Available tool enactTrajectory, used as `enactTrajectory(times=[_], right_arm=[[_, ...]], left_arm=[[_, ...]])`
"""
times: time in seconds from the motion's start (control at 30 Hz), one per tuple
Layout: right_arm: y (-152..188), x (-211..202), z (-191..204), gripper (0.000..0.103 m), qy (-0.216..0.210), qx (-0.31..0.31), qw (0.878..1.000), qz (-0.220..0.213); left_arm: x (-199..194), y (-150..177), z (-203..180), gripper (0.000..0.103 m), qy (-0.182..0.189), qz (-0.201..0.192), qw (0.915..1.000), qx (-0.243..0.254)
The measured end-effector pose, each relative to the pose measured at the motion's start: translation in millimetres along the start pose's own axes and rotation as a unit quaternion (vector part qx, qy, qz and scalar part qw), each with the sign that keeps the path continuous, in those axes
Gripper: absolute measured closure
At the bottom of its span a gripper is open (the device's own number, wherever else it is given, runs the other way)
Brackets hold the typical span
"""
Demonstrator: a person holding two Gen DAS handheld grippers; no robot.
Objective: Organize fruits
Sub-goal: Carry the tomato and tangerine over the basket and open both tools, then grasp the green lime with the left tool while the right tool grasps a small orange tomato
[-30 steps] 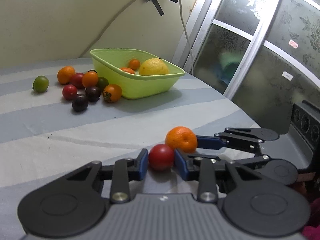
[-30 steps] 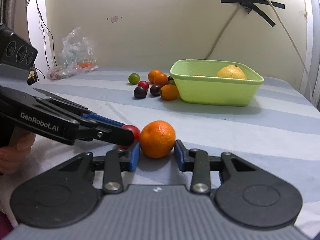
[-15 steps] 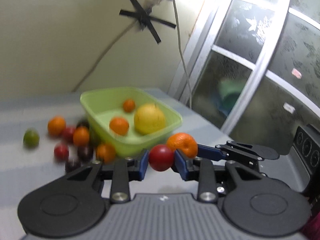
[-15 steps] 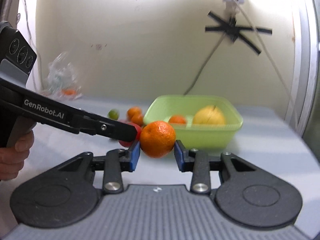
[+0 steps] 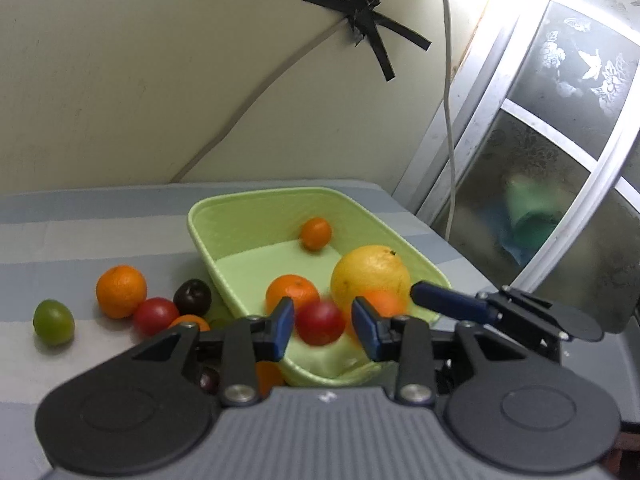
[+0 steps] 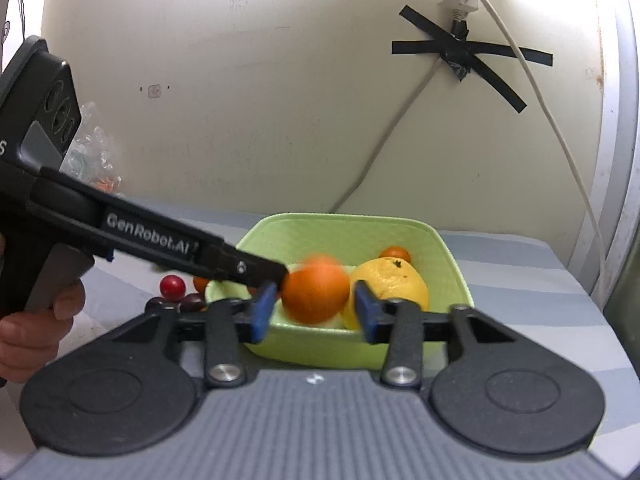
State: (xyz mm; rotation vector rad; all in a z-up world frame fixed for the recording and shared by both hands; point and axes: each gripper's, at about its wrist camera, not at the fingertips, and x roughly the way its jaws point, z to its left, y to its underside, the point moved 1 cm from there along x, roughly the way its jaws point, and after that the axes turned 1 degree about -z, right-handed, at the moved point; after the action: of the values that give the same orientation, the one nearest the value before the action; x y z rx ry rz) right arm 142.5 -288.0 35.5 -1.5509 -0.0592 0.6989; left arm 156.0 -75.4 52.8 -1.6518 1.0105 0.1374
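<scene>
- Your left gripper (image 5: 322,326) has just been opening; the red fruit (image 5: 320,322) sits loose between the pads, over the green basket (image 5: 240,216).
- Your right gripper (image 6: 316,306) has just been opening too, orange (image 6: 316,292) dropping free.
- Both land near the big yellow fruit (image 5: 370,276), so one could bounce off and hop the near rim.

Both wrist views sit close above the green basket (image 5: 320,216) (image 6: 452,264), looking forward and slightly down. Left faces it from the left, right head-on; both share the black tape cross (image 5: 368,32) (image 6: 464,60).
</scene>
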Motion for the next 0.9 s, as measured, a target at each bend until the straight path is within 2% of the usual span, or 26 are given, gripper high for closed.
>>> enactTrajectory(times=[0.07,0.27,0.4,0.53,0.6,0.7,0.8,0.9], right_arm=[[-1,-2,-1,0.05,0.005,0.002,1.0,-0.007],[-2,-16,-6,0.052,0.012,0.032,0.999,-0.025],[-5,-24,-1,0.053,0.009,0.033,0.999,-0.033],[-3,-33,10,0.056,-0.015,0.038,0.999,-0.036],[1,-35,18,0.057,-0.037,0.046,0.998,-0.025],[9,-23,26,0.059,-0.072,0.067,0.995,0.017],[16,-3,32,0.059,-0.073,0.074,0.993,0.055],[14,10,34,0.059,-0.068,0.074,0.993,0.062]], left_arm=[[-5,-1,0,0.062,0.003,-0.006,1.0,-0.001],[-40,-9,15,0.062,0.002,-0.049,0.9986,-0.021],[-70,-4,36,0.062,-0.019,-0.073,0.9964,-0.04],[-95,10,62,0.062,-0.047,-0.083,0.9935,-0.062],[-102,17,75,0.062,-0.058,-0.083,0.9921,-0.075],[-107,22,94,0.062,-0.072,-0.082,0.9894,-0.096],[-107,21,108,0.062,-0.081,-0.083,0.9873,-0.109],[-102,16,115,0.062,-0.091,-0.083,0.9868,-0.105]])
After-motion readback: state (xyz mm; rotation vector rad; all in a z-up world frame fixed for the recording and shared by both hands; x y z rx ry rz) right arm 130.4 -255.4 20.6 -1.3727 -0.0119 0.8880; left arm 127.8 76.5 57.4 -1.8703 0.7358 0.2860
